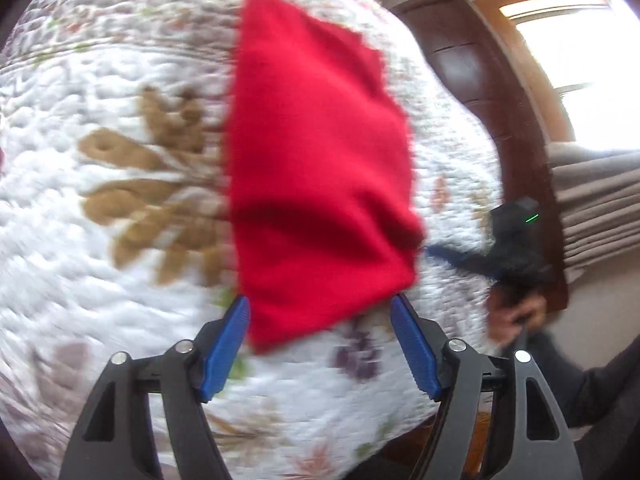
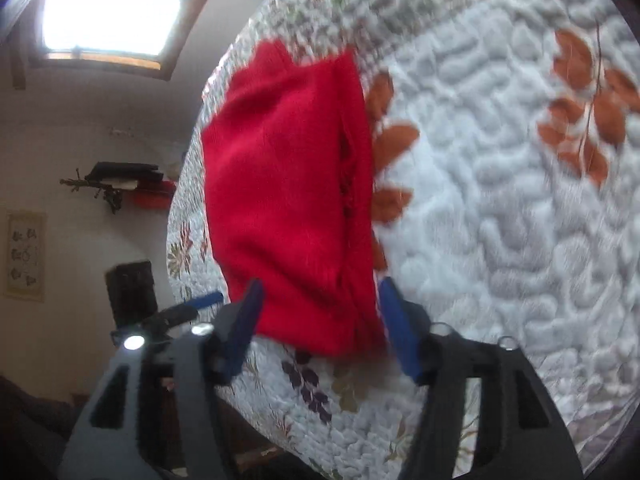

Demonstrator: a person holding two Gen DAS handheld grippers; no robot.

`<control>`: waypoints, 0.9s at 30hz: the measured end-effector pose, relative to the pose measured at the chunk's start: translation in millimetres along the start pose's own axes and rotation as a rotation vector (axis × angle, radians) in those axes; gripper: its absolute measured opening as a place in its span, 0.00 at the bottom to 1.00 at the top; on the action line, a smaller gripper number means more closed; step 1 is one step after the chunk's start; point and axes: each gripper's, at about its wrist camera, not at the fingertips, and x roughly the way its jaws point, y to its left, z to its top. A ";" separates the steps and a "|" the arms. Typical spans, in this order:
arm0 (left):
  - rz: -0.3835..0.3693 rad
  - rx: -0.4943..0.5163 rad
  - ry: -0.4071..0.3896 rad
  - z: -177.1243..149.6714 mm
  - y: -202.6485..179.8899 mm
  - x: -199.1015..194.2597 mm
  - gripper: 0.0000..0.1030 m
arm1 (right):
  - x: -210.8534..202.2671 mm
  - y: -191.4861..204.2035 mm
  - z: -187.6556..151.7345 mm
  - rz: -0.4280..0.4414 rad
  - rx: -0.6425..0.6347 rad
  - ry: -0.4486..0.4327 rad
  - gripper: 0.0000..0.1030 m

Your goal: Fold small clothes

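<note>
Apparently the folding is nearing its end: the red garment [image 1: 320,160] is lying as a compact folded rectangle on the quilted bedspread [image 1: 100,240]. It is being framed, not gripped, by the left gripper [image 1: 320,312] and right gripper [image 2: 320,300], both spread wide.

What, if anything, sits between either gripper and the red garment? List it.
Nothing visible does. The red garment lies flat on the floral quilt, with its near edge between the open fingers of the left gripper and, in the right wrist view, of the right gripper. Only bare quilt surrounds it.
</note>
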 end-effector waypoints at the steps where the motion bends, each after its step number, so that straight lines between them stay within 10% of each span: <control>1: -0.039 -0.012 0.004 3.6 9.0 2.4 0.74 | -6.1 -1.5 15.5 0.011 -0.004 -0.029 0.86; 8: -0.275 -0.082 0.030 10.2 47.4 34.8 0.79 | 43.4 -12.1 97.1 0.091 -0.051 0.033 0.90; 22: -0.491 -0.077 0.028 22.1 35.4 78.1 0.75 | 110.1 44.5 112.9 0.168 -0.137 0.121 0.89; 27: -0.439 -0.032 0.035 17.4 26.5 79.6 0.50 | 129.9 55.4 106.5 0.189 -0.170 0.143 0.61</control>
